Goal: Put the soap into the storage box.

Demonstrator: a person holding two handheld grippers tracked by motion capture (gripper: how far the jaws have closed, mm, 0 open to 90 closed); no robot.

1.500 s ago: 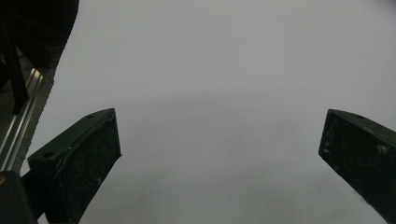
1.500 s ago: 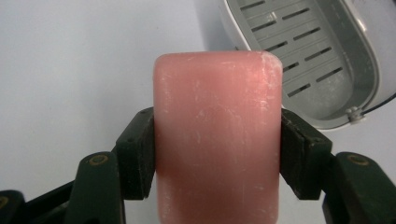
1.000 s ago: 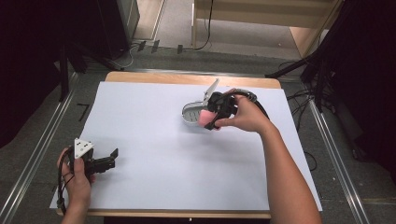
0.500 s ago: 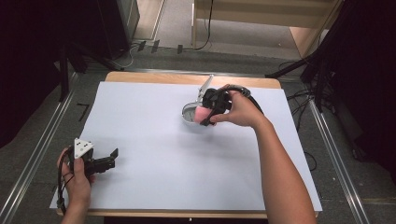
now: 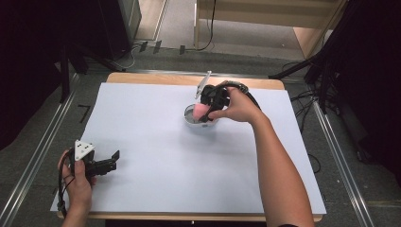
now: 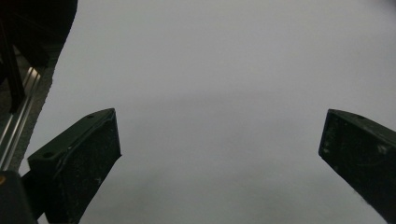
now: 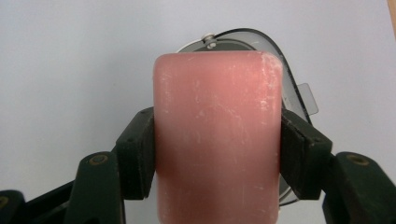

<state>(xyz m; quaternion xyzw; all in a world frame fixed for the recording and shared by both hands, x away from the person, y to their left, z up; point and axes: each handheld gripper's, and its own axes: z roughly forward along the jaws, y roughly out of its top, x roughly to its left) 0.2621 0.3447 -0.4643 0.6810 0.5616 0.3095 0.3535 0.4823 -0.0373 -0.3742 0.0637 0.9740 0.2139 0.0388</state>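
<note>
Gripping a pink block (image 7: pixel 217 140) between its two black fingers (image 7: pixel 136 158), the right gripper (image 5: pixel 206 109) hangs over a small round bowl (image 5: pixel 190 115) that stands on the white sheet (image 5: pixel 156 142) covering the table (image 5: pixel 189 79), toward the far edge and slightly right of the middle. In the right gripper view the pads press flat on both side faces of the block, whose rounded upper end rises above them and covers most of the bowl; a grey rim, a small screw and a flat tab of the bowl show past the block's far and right sides. In the high view the block appears as a pink patch just above the bowl's right part; whether block and bowl touch cannot be told. The right hand (image 5: pixel 239 106) wraps the gripper body, the forearm running in from the near edge, right of the middle.

The left gripper (image 5: pixel 109 161) lies low near the near left corner of the table, held by the left hand (image 5: pixel 75 177), its grey three-cornered plate (image 5: pixel 83 149) facing up. Its fingers (image 6: pixel 79 163) stand wide apart with nothing between them, bare white sheet beneath. The two grippers are well apart.
</note>
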